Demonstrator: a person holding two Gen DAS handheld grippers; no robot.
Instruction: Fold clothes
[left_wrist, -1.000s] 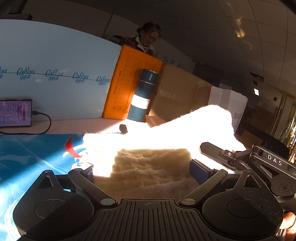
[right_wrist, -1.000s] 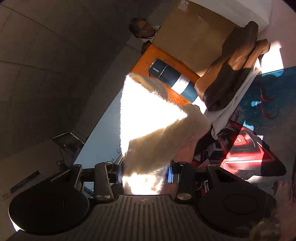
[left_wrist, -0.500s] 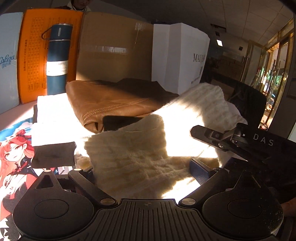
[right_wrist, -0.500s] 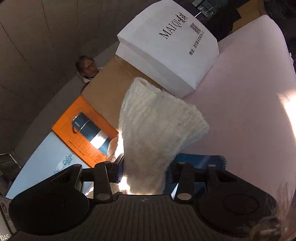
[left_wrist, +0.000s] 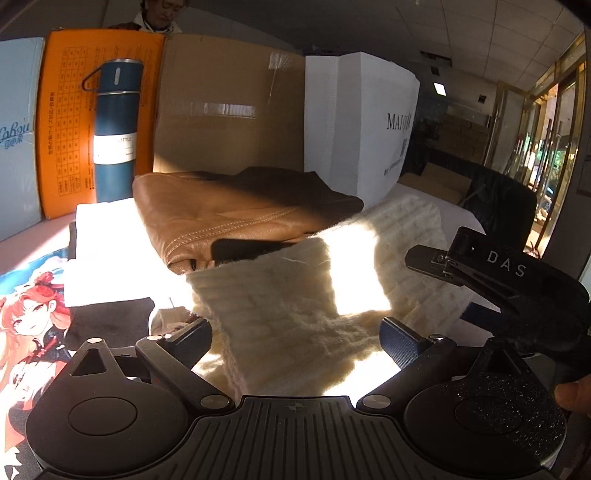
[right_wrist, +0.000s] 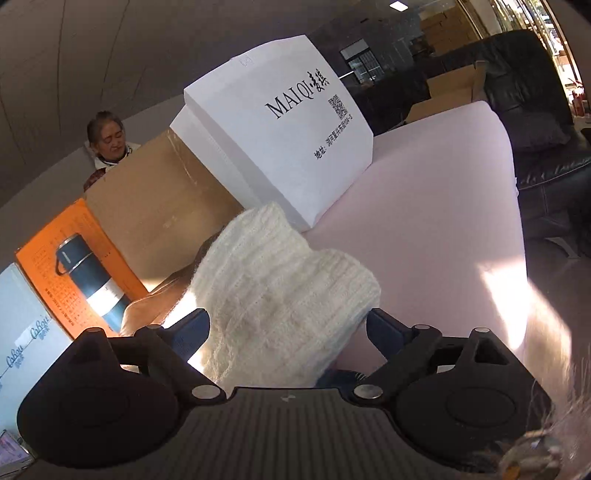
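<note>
While both boxes stand shut (left_wrist: 229, 110) — grippers (left_wrist: 295, 338) open.

"MAIQI" stands in black on the white box (right_wrist: 280, 147), with a QR code and small print beside it. The flask (left_wrist: 114, 136) label reads "BOTTLE". The pale blue board (right_wrist: 22, 339) bears "Cabou". "DAS" is on the right claw (left_wrist: 436, 264).
</note>
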